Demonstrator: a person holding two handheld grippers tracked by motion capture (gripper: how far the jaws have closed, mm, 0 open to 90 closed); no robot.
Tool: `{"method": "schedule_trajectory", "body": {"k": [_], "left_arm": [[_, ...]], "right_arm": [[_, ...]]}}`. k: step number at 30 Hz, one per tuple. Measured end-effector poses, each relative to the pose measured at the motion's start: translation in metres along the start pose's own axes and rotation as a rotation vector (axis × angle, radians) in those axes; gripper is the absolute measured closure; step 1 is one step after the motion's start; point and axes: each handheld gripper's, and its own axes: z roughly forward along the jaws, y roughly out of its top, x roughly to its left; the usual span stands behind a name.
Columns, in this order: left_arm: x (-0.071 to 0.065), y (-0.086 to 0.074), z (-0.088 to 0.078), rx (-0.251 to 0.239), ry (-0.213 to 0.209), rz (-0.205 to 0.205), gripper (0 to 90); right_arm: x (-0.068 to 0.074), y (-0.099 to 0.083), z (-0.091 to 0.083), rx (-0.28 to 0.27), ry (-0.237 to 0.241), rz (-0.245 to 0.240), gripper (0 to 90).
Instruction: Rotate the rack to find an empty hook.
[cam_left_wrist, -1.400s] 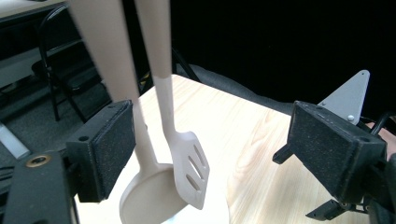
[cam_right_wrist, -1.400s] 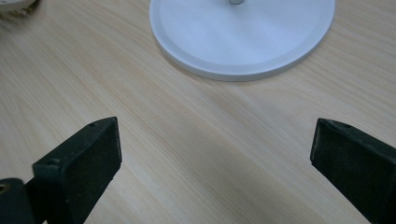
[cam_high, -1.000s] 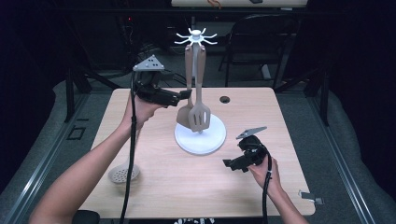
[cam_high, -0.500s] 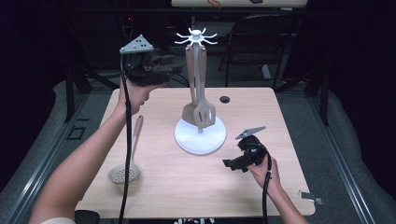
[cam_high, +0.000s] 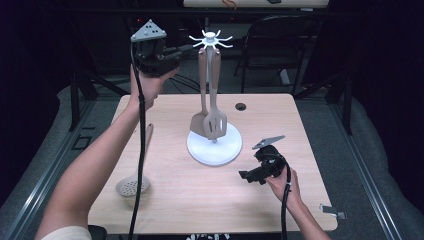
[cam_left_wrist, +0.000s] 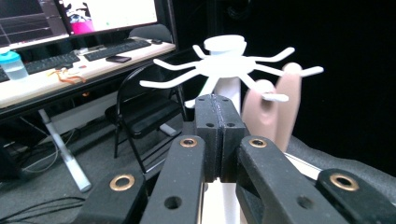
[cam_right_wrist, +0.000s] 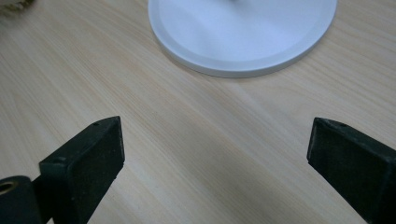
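Hovering beside rack hooks (cam_high: 211, 40), left tongs (cam_high: 187, 48) (closed).

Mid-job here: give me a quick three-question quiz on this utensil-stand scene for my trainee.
1. True or false: the left gripper has its jaws pressed together with nothing between them.
2. How many utensils hang from the white stand? A) none B) two C) four
3. Where is the skimmer spoon, and is any gripper touching it?

Key
1. True. The jaws have just been closing and meet on nothing, up by the stand's hooks.
2. B: the two spatulas hang side by side.
3. It lies flat on the table, left of the stand's base; neither gripper touches it. The right gripper rests open near the base.
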Motion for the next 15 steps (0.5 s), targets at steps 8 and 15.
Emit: {"method": "schedule_trajectory", "body": {"k": [8, 15], "left_arm": [[0.0022, 0.0025, 0.0051, 0.011, 0.028, 0.002, 90.0], [0.007, 0.0044, 0.01, 0.02, 0.045, -0.004, 90.0]], "right_arm": [[-0.0002, -0.0002, 0.0002, 0.0, 0.002, -0.001, 3.7], [0.0004, 0.0001, 0.0002, -0.001, -0.003, -0.001, 3.8]]}}
